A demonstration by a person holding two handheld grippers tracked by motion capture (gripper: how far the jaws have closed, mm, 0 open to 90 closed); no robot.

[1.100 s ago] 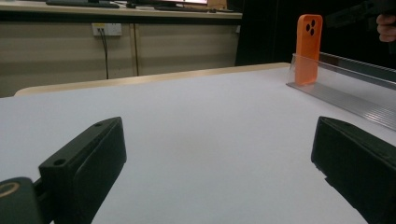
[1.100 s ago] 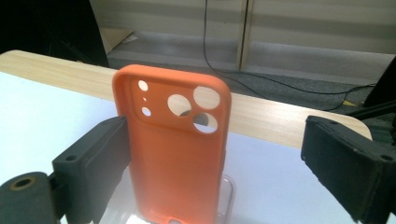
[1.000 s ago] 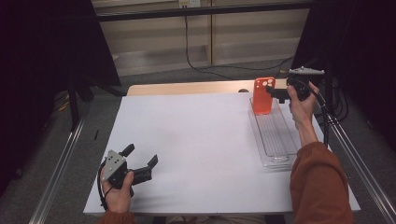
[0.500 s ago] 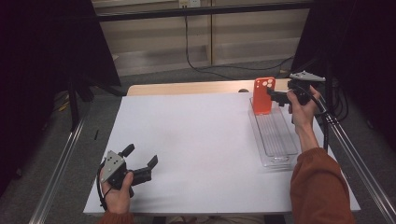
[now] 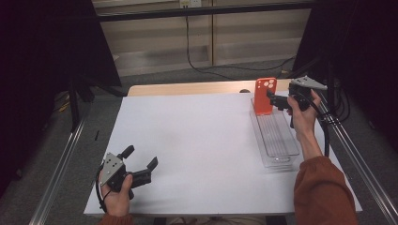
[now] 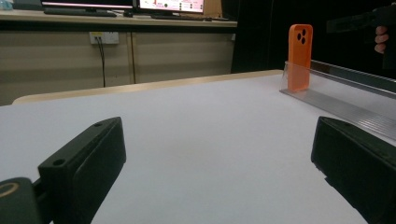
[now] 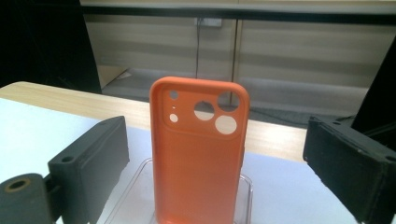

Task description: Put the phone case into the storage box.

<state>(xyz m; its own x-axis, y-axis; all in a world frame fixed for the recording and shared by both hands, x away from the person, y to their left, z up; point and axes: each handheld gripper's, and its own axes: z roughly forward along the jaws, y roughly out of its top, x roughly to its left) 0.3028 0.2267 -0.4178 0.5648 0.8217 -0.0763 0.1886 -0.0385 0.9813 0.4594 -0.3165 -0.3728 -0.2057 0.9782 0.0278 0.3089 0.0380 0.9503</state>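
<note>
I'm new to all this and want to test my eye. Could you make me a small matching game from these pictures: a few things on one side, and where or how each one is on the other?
Things:
1. phone case
2. clear tray
3. left gripper
4. right gripper

Descriptions:
A. lying long and see-through along the table's right side
B. open, low over the near left of the white table
C. orange, standing upright at the tray's far end
D. open, jaws either side of the case

Pairs: 1-C, 2-A, 3-B, 4-D

Matt orange phone case (image 7: 200, 154) stands in a glossy clear plastic tray (image 5: 277, 140).
</note>
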